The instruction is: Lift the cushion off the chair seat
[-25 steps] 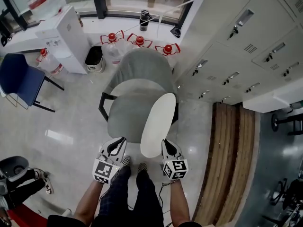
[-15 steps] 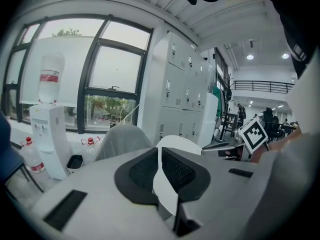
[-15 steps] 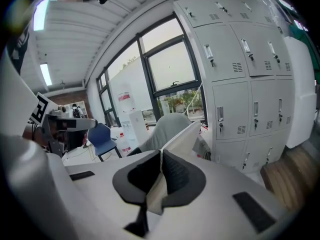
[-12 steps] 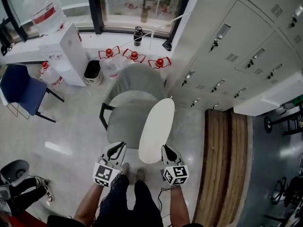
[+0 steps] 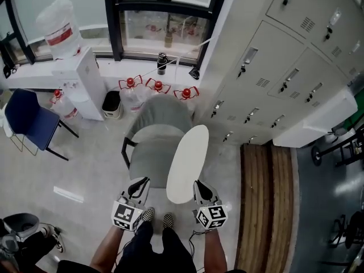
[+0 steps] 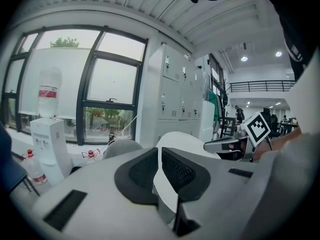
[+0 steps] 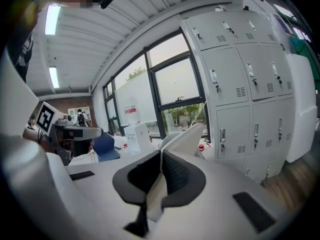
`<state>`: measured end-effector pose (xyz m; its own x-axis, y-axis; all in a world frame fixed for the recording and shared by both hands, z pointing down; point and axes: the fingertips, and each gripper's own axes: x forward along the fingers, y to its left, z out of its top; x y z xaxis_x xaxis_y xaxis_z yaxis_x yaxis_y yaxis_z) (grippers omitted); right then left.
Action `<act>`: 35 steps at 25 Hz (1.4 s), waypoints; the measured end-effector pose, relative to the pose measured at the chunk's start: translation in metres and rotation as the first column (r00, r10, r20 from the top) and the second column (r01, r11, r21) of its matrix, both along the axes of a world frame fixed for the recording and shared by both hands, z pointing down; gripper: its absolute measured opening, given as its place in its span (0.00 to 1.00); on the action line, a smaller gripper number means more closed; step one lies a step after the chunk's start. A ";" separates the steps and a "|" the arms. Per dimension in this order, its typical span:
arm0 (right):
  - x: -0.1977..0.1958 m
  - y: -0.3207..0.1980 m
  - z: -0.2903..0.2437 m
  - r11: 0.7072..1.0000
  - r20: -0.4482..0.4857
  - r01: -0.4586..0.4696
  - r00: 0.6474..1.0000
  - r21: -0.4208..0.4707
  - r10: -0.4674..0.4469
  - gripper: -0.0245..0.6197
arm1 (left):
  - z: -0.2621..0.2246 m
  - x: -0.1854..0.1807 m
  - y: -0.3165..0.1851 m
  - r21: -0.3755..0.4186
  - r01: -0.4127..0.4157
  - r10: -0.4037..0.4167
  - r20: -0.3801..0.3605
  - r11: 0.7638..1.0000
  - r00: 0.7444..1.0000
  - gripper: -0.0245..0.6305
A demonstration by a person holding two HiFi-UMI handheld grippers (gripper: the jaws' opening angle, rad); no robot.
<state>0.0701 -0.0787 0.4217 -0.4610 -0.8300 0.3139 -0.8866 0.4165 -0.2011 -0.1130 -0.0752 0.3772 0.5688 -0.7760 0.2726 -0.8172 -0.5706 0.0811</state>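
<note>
**Step in hand:** the lift itself, judged well advanced.

**Cushion:** Found the cushion (image 5: 187,164) over the right half of the chair (image 5: 145,155) seat, tipped up on edge, with its near end hanging past the seat's front. Clearance of its far end from the seat, toward the chair's back, is not confirmable from above.

**Right claw** (image 5: 199,186): clamped tight on the cushion's near rim, at the chair's front right. Rim seen pinched between the pads in the right gripper view.

**Left claw** (image 5: 142,182): drawn nearly together, with only a thin slit left. Placed at the chair's front left, apart from the cushion, with bare seat showing between them in the head view. White seen through the slit in the left gripper view is judged to be the cushion beyond, not a grip — so the load is judged to be carried on one claw.

**Next move, as judged:** raise further and draw toward the chair's front, keeping the pinch firm. Expect a broad pad held by one rim to swing or slip.

**Edges and room:**
- Lockers (image 5: 267,78) close on the chair's right.
- Red-capped water bottles (image 5: 158,86) just behind the chair.
- Person's legs (image 5: 153,240) directly before the chair's front.
- Open floor (image 5: 85,169) on the chair's left, with the blue chair (image 5: 28,118) well apart beyond it.
- Best room judged straight up or to the chair's left — none to the right.
</note>
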 end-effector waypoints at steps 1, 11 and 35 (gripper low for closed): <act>-0.001 0.003 -0.006 1.000 0.000 0.002 1.000 0.008 -0.002 0.09 | -0.005 0.000 0.004 0.005 0.000 0.000 0.001 1.000 1.000 0.09; -0.009 0.031 -0.055 0.998 0.002 0.012 1.000 0.060 -0.012 0.09 | -0.045 0.004 0.036 0.049 -0.027 0.027 -0.010 0.998 1.000 0.09; -0.011 0.079 -0.128 0.982 -0.030 -0.019 0.999 0.187 0.025 0.09 | -0.107 -0.018 0.071 0.150 -0.028 0.035 -0.046 0.988 0.998 0.09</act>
